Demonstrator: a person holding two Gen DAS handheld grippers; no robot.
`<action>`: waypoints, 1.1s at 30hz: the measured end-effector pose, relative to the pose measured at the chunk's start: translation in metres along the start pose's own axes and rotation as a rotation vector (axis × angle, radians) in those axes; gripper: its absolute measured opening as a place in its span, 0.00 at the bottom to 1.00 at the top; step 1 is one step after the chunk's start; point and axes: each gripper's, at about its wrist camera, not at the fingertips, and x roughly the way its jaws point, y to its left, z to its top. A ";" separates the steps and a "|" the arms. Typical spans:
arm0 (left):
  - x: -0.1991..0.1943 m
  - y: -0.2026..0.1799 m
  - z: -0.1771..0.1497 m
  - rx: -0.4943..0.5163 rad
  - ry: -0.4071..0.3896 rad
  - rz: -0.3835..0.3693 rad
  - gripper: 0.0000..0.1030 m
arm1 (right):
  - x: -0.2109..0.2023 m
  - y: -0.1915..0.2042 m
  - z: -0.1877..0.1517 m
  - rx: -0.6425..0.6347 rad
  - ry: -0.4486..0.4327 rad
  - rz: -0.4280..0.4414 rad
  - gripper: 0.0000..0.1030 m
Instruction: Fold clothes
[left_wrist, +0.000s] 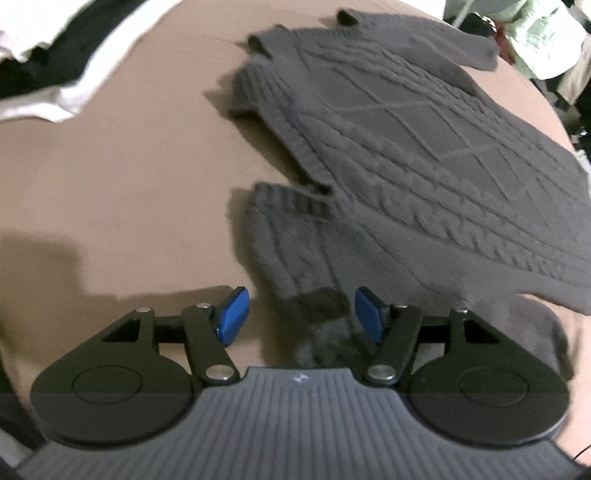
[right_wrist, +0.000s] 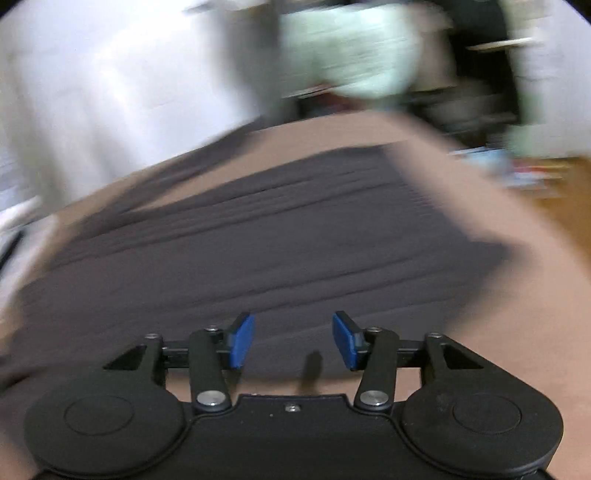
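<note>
Flat on the tan cloth-covered bench (left_wrist: 129, 177) lies a dark grey cable-knit sweater (left_wrist: 424, 147), spread across the bench's right half as the left wrist view shows it, its far edge reaching close to the far rim. One ribbed sleeve (left_wrist: 295, 236) is folded in toward the near edge, its cuff lying just beside the body of the knit. The left tongs (left_wrist: 301, 315) hang over that sleeve with their blue pads (left_wrist: 232, 314) parted to a moderate width; knit shows in the gap, but neither pad presses on it. The right tongs (right_wrist: 293, 341) stand about as wide above the sweater's near hem (right_wrist: 277, 258) (this view is heavily blurred), gripping nothing. A heap of white and black cloth (left_wrist: 48, 74) sits at the bench's far left corner, and pale green fabric (left_wrist: 535, 40) lies past the far right edge
</note>
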 end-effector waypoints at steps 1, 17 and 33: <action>0.003 -0.003 -0.002 0.002 0.017 -0.020 0.61 | 0.003 0.012 -0.003 -0.023 0.045 0.094 0.58; 0.006 -0.017 -0.008 0.089 -0.016 0.123 0.68 | 0.052 0.077 -0.048 -0.343 0.354 0.190 0.36; -0.008 -0.005 0.005 0.068 -0.143 0.191 0.72 | -0.020 0.181 0.028 -0.345 0.167 0.816 0.19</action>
